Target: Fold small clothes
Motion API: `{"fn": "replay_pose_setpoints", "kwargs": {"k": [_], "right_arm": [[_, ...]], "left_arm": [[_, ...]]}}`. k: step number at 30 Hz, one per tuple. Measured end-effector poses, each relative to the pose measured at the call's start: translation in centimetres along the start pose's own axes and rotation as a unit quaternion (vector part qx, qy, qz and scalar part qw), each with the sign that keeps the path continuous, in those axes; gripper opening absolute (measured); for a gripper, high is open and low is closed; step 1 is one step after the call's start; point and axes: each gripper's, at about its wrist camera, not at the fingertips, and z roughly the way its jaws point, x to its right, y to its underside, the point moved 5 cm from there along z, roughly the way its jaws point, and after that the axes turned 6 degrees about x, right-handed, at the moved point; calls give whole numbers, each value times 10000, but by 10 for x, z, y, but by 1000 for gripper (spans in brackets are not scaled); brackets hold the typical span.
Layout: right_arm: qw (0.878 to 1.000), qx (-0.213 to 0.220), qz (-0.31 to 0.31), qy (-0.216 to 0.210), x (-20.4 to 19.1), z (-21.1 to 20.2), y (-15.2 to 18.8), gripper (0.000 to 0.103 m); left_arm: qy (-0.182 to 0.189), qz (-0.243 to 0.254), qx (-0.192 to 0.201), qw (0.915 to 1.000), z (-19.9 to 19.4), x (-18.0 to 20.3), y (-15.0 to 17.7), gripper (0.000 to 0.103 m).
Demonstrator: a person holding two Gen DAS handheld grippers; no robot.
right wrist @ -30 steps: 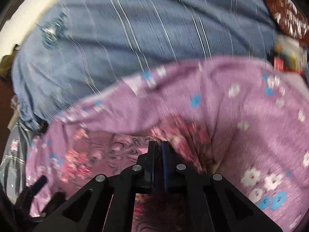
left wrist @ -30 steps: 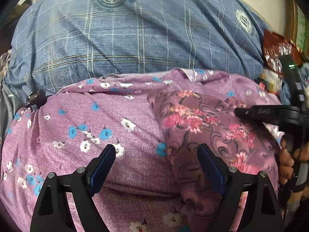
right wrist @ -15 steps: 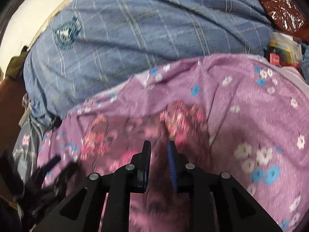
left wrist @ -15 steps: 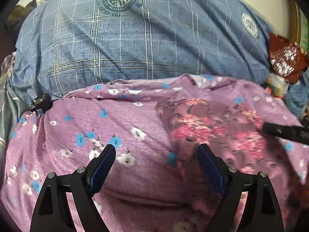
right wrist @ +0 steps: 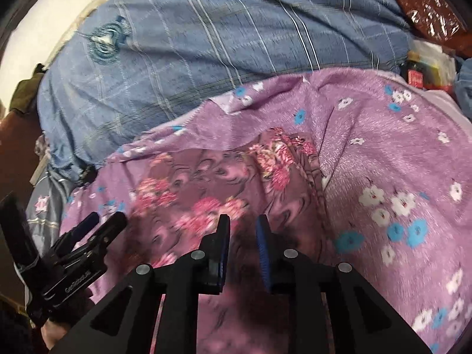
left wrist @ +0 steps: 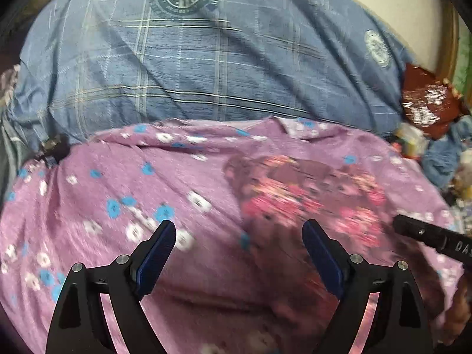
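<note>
A small mauve garment with pink flowers [left wrist: 306,200] lies folded on a lilac sheet with white and blue flowers [left wrist: 118,194]. It also shows in the right wrist view [right wrist: 212,188]. My left gripper [left wrist: 239,236] is wide open and empty, hovering over the garment's left edge. My right gripper [right wrist: 242,233] is partly open with nothing between its jaws, just above the garment's near part. Its finger [left wrist: 430,236] shows at the right in the left wrist view. The left gripper [right wrist: 100,224] shows at lower left in the right wrist view.
A blue plaid blanket [left wrist: 206,67] lies bunched behind the lilac sheet. A dark red foil bag [left wrist: 427,106] and small clutter [right wrist: 427,67] sit at the far right. A blue cloth [left wrist: 442,162] lies at the right edge.
My right gripper let go of the flowered garment, opened a little and drew back. The garment now lies flat. My left gripper stayed open and pulled back slightly.
</note>
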Motion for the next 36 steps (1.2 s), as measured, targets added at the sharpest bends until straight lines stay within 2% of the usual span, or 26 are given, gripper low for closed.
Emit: {"fn": "replay_pose_setpoints", "kwargs": {"k": [3, 5, 8, 9, 11, 14, 18, 21, 25, 30, 33, 36], "right_arm": [[10000, 10, -53, 29, -4, -21, 22, 20], [9997, -218, -60, 60, -3, -25, 43, 21], [9982, -446, -258, 318, 1, -20, 69, 21], [9983, -420, -252, 330, 1, -22, 71, 20], [9982, -452, -158, 364, 1, -25, 71, 20], [9976, -443, -186, 504, 1, -31, 76, 19], [9948, -380, -542, 771, -10, -48, 84, 19], [9930, -257, -698, 922, -16, -63, 85, 20], [9889, 121, -975, 1118, -30, -93, 80, 21], [9847, 560, -1228, 1102, -51, -129, 72, 29], [9830, 756, -1321, 1027, -64, -149, 71, 29], [9798, 946, -1441, 1011, -75, -167, 72, 29]], "left_arm": [[257, 168, -270, 9992, -13, 14, 17, 88], [276, 462, -352, 9979, -17, 22, 27, 88], [48, 1280, -509, 9905, -13, 36, 49, 89], [1, 1445, -383, 9888, -13, 37, 56, 89], [56, 1470, -160, 9890, -18, 35, 55, 89], [181, 1186, -233, 9925, -29, 25, 52, 89], [148, 798, -94, 9967, -57, 17, 60, 88], [95, 762, 141, 9969, -96, 17, 75, 88], [-10, 576, 431, 9974, -156, 11, 91, 89], [-446, 843, 1073, 9896, -235, 10, 95, 89], [-699, 997, 1233, 9849, -270, 18, 100, 89], [-788, 983, 1389, 9823, -302, 25, 102, 89]]}}
